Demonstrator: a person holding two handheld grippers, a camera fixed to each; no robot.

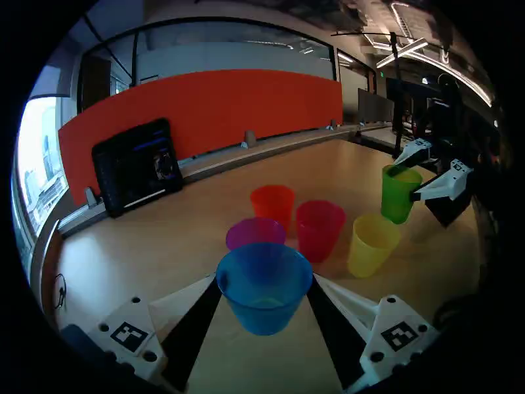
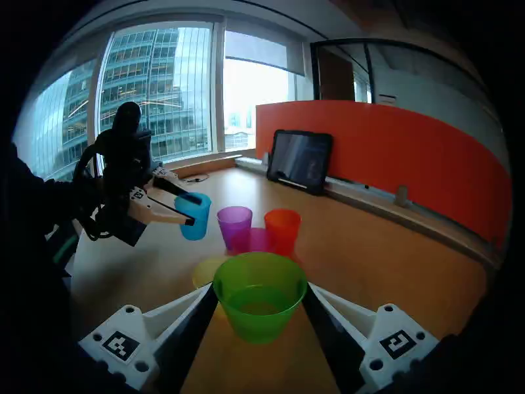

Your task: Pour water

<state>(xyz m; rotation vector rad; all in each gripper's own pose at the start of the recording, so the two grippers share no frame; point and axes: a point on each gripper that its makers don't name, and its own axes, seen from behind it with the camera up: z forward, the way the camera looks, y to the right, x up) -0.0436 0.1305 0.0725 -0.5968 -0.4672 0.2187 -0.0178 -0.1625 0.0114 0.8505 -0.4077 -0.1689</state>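
Gripping a translucent blue plastic cup (image 1: 264,308) from both sides, the fingers of the left gripper (image 1: 264,284) are clenched on its wall just under the rim, and the cup sits upright between them. Across the pale wooden tabletop (image 1: 164,243), the right gripper (image 2: 260,292) has its fingers clamped the same way on a translucent green plastic cup (image 2: 260,315), also upright. I cannot tell from here whether either cup has water in it.

Between the two held cups stands a loose cluster of four more plastic cups: a purple one (image 1: 254,233) nearest the blue cup, an orange one (image 1: 272,203) behind it, a red one (image 1: 319,230) just beside both, and a yellow one (image 1: 372,244) a little apart, toward the green cup. None of the cups carries printing that I can make out.

Each gripper finger base bears a square black-and-white coded marker (image 1: 128,335), a pattern rather than letters. A dark tablet (image 1: 136,164) leans against the long orange partition (image 1: 210,108) at the back edge of the tabletop; its screen is too blurred to read. Tall windows (image 2: 157,92) look out on glass towers.
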